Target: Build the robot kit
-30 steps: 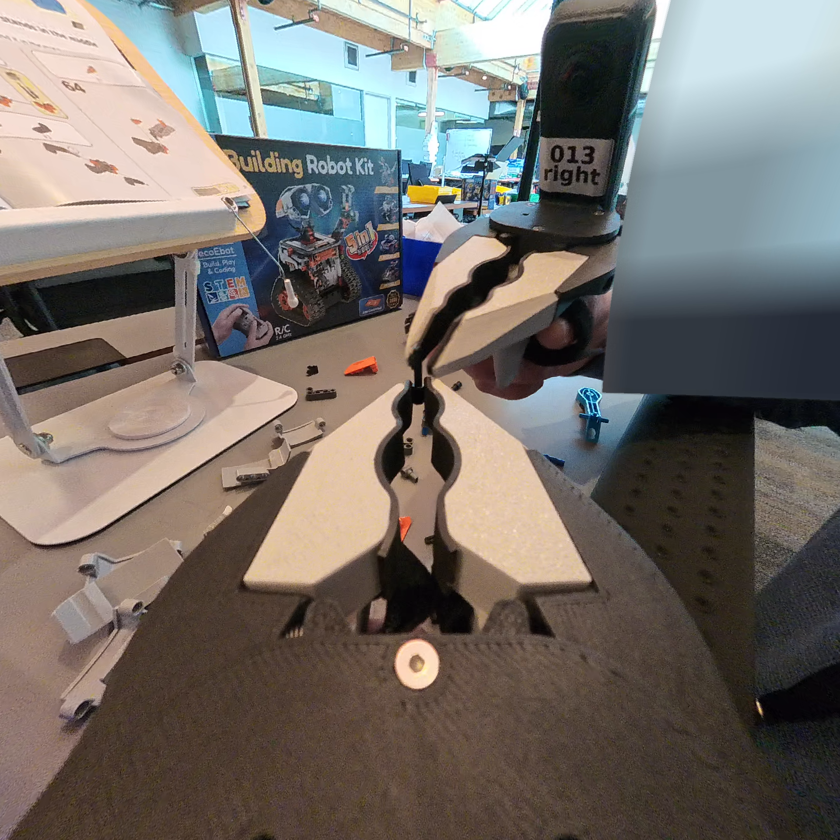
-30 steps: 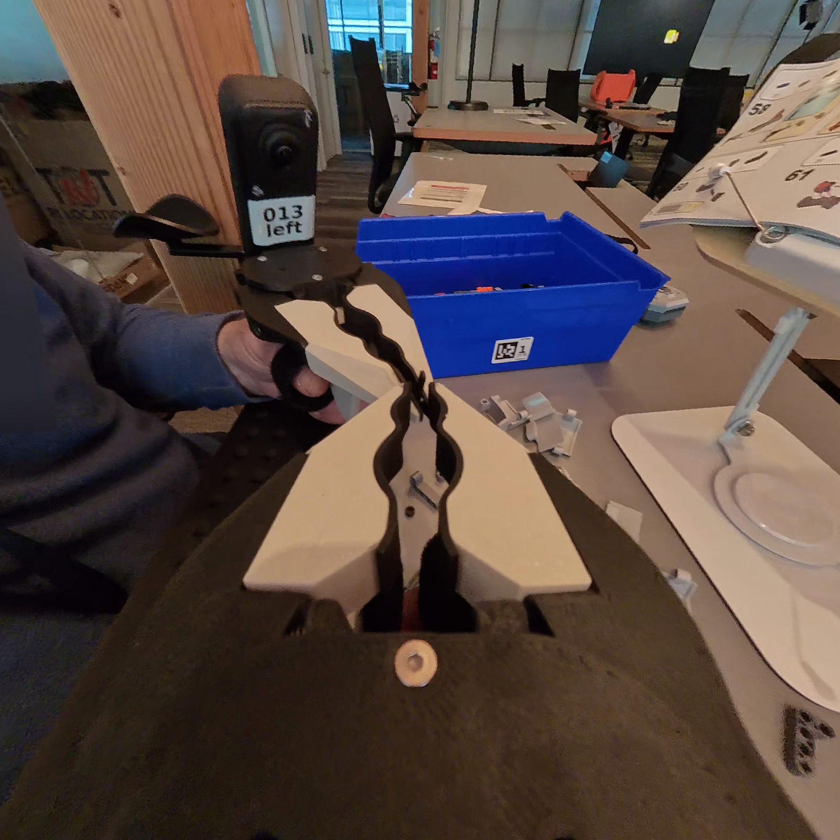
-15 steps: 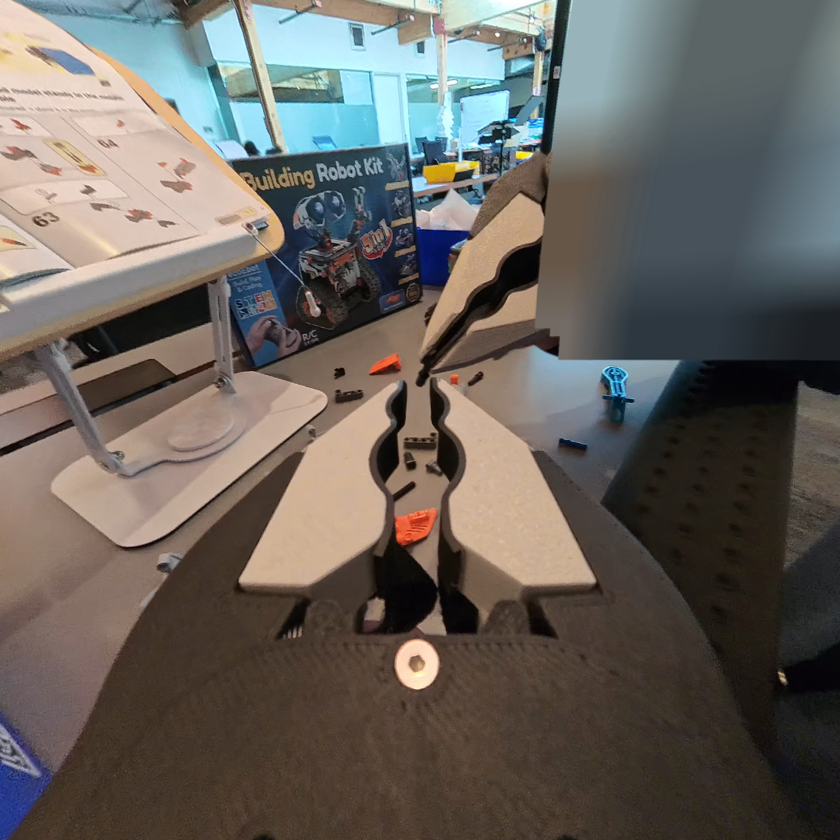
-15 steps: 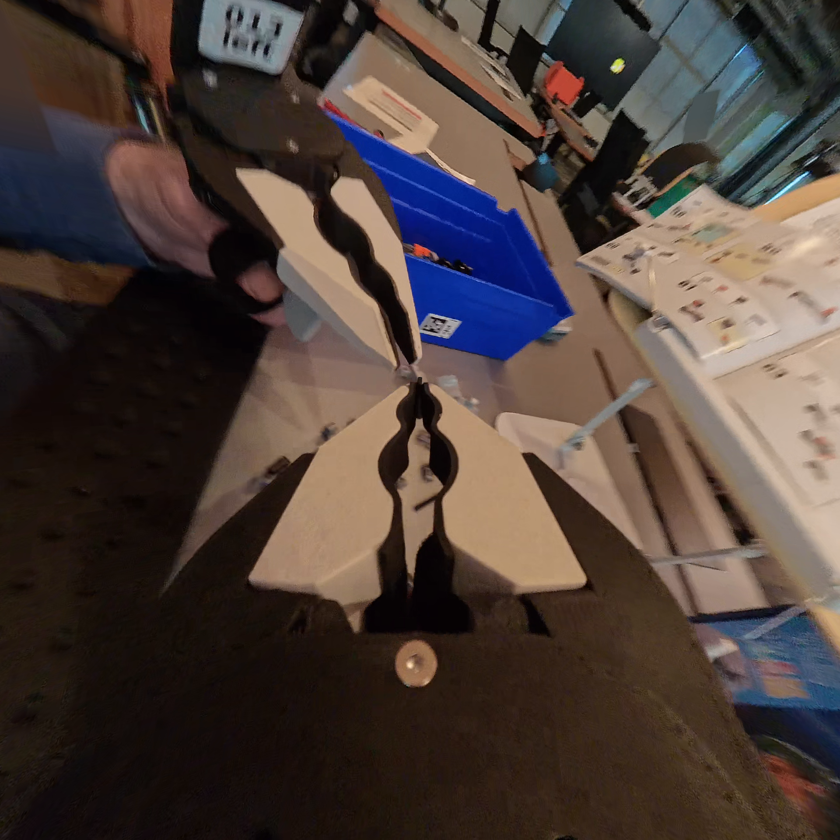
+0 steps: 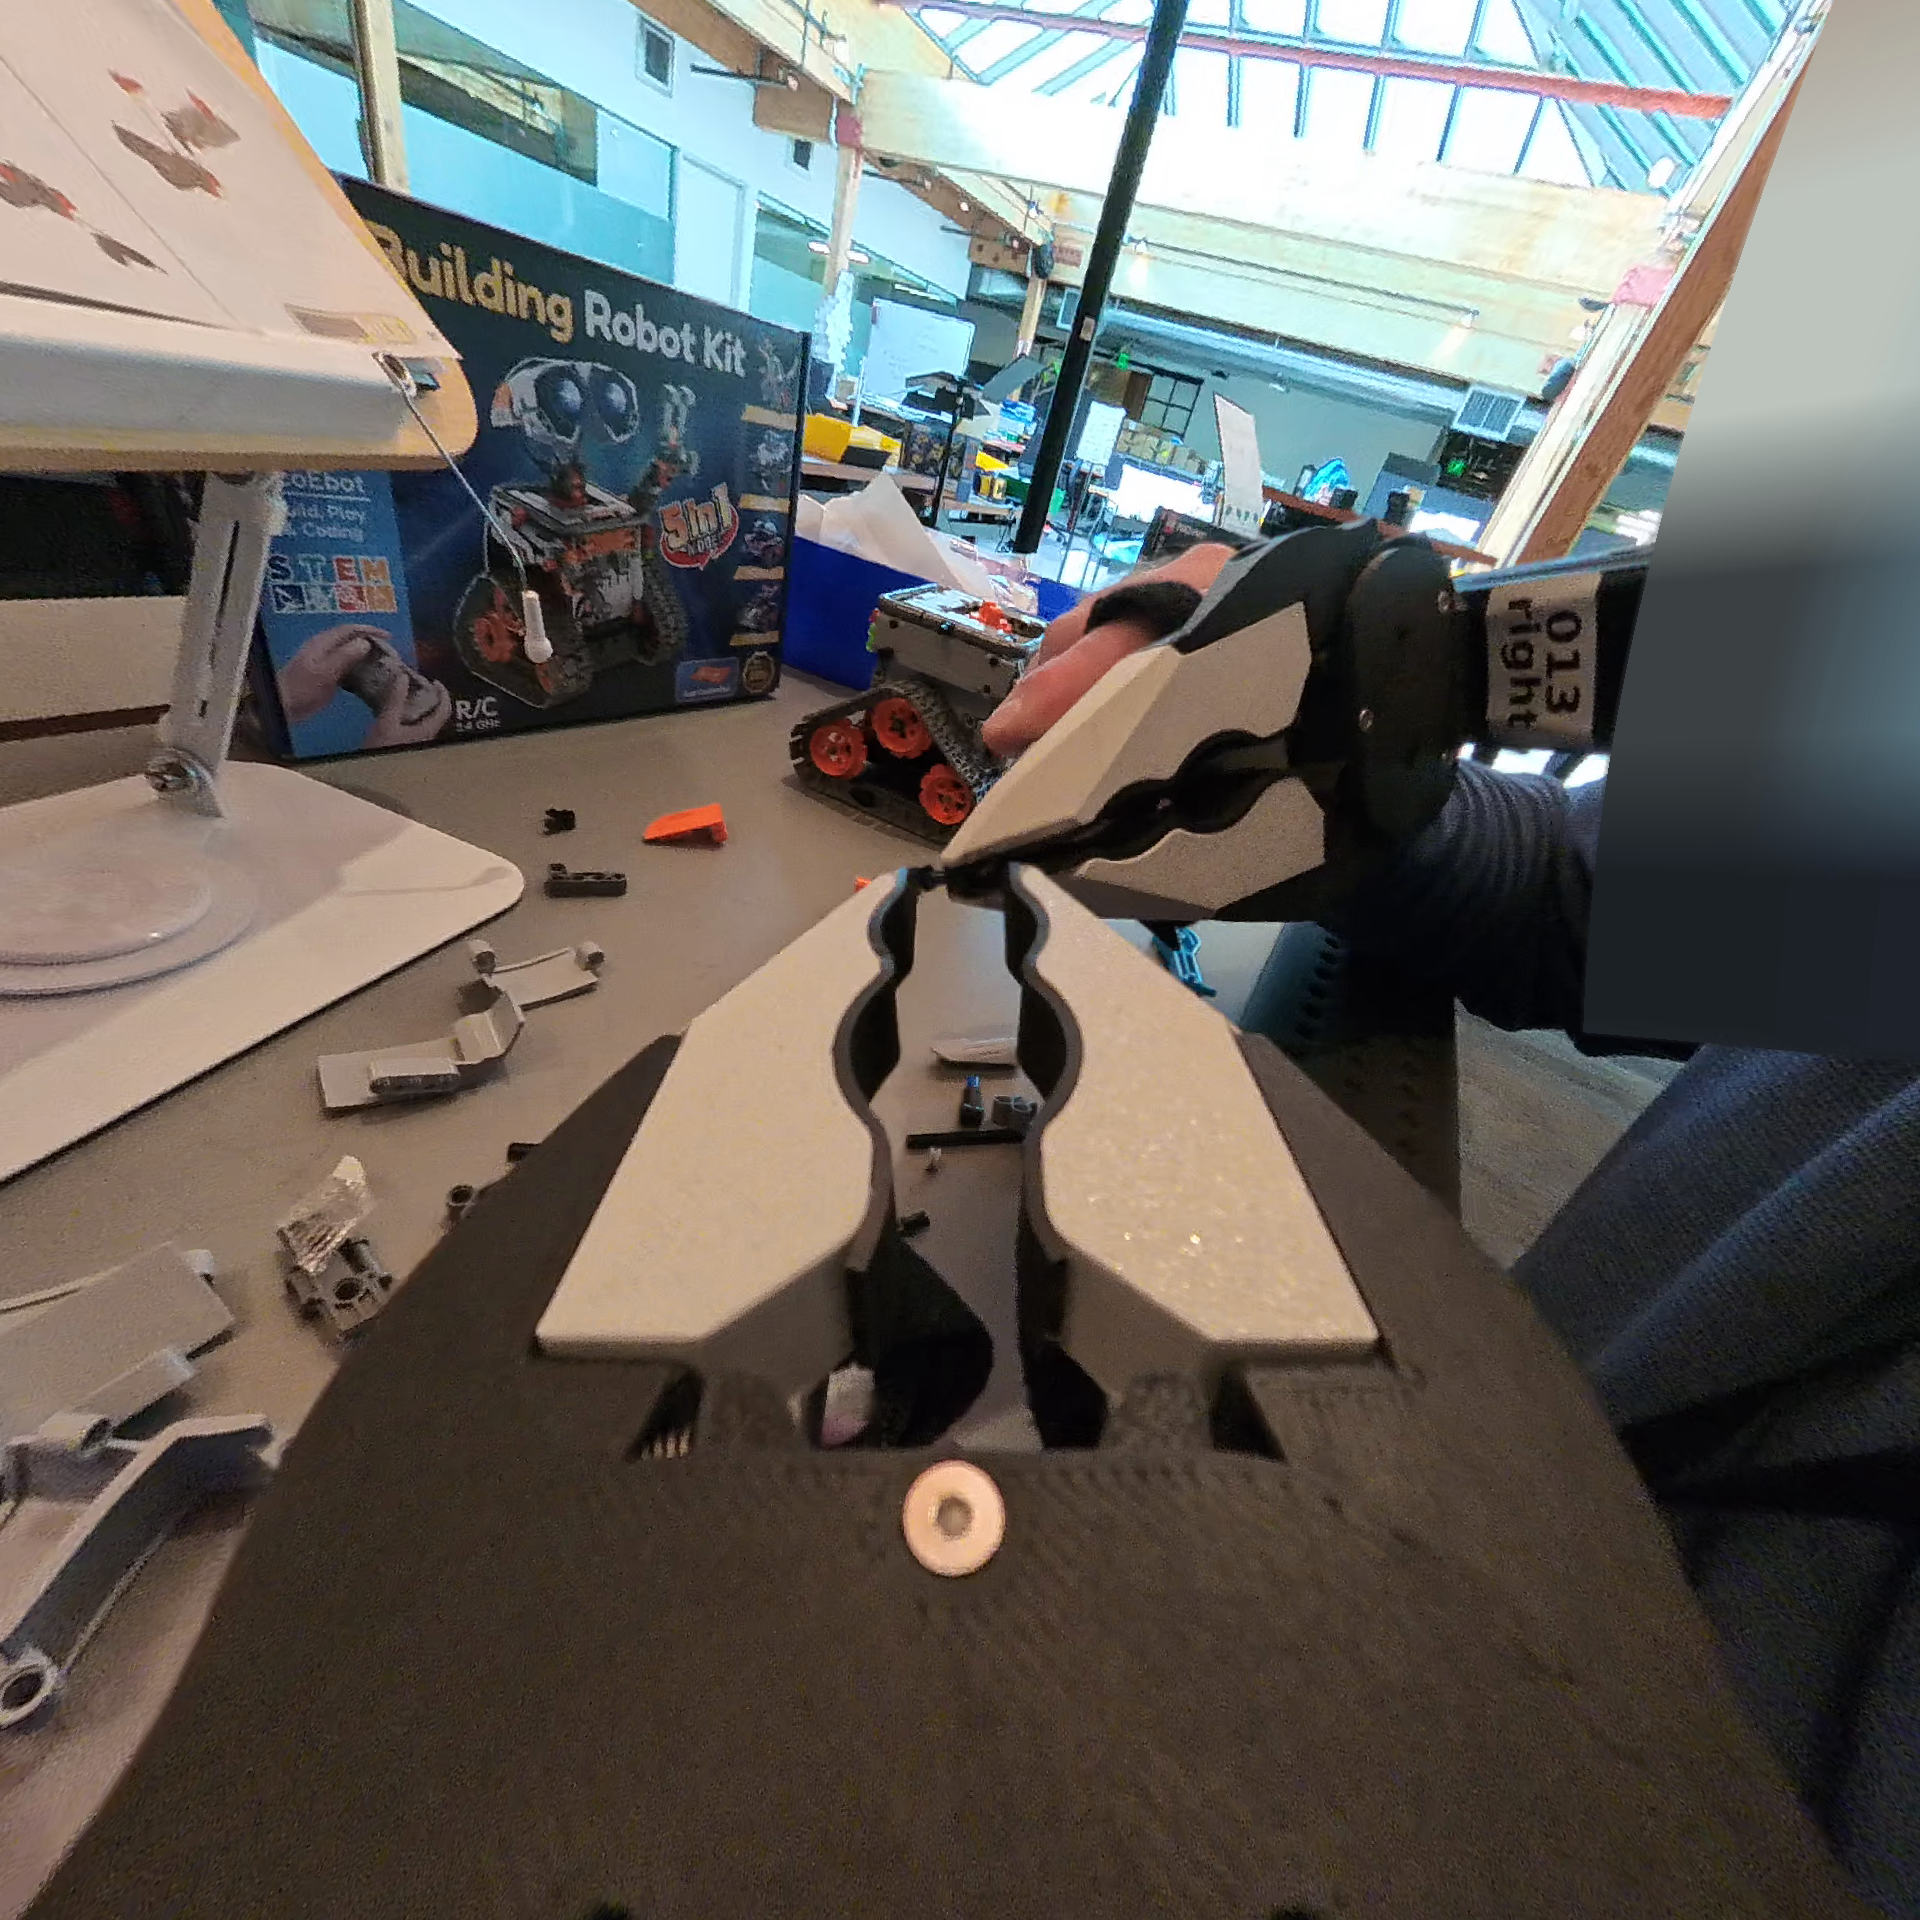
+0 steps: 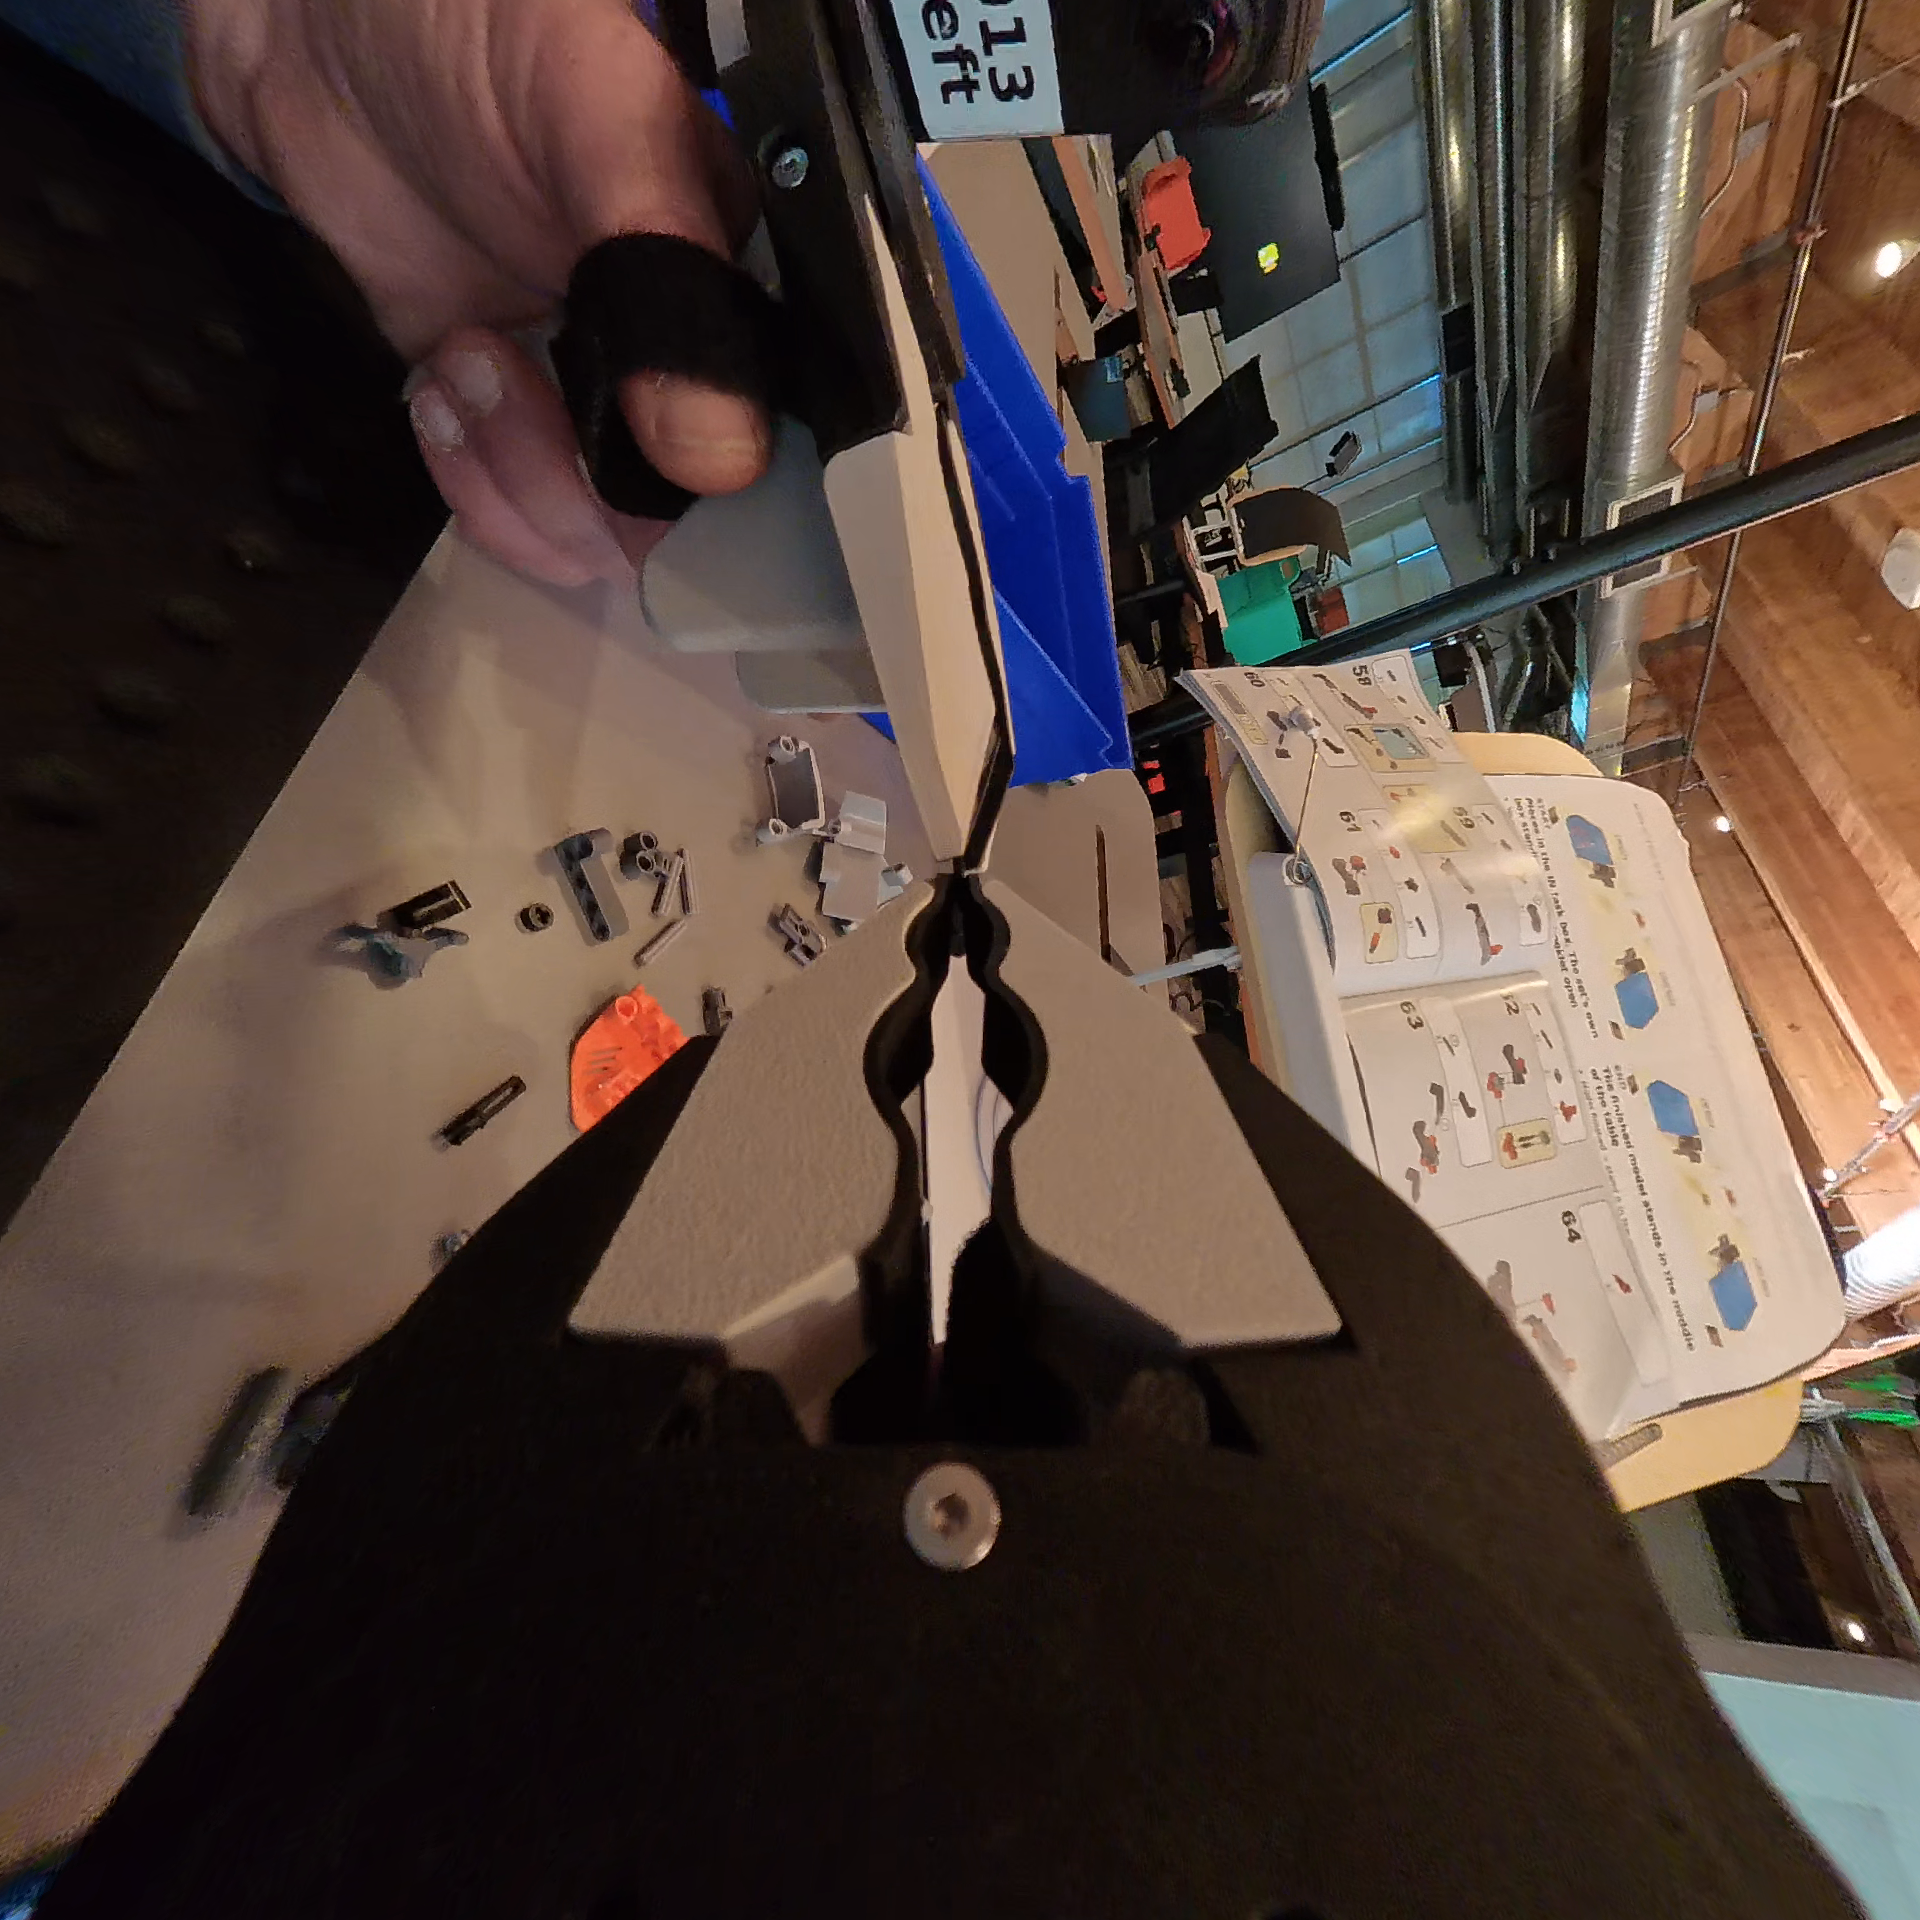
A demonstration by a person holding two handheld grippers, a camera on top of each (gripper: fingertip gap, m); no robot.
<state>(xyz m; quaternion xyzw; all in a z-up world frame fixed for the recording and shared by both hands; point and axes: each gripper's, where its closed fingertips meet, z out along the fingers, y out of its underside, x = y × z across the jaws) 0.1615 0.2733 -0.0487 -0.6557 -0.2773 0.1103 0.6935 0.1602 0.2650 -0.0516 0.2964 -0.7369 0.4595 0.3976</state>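
Left gripper (image 5: 956, 883) gapes empty; right gripper (image 6: 961, 883) pinched closed, tips touching.

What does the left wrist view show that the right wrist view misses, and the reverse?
Left wrist only: the kit box, the tracked robot model and an orange wedge piece.
Right wrist only: the blue bin and the orange round piece.
Both: the left gripper and right gripper tip to tip, the booklet on its stand, and grey parts on the table.
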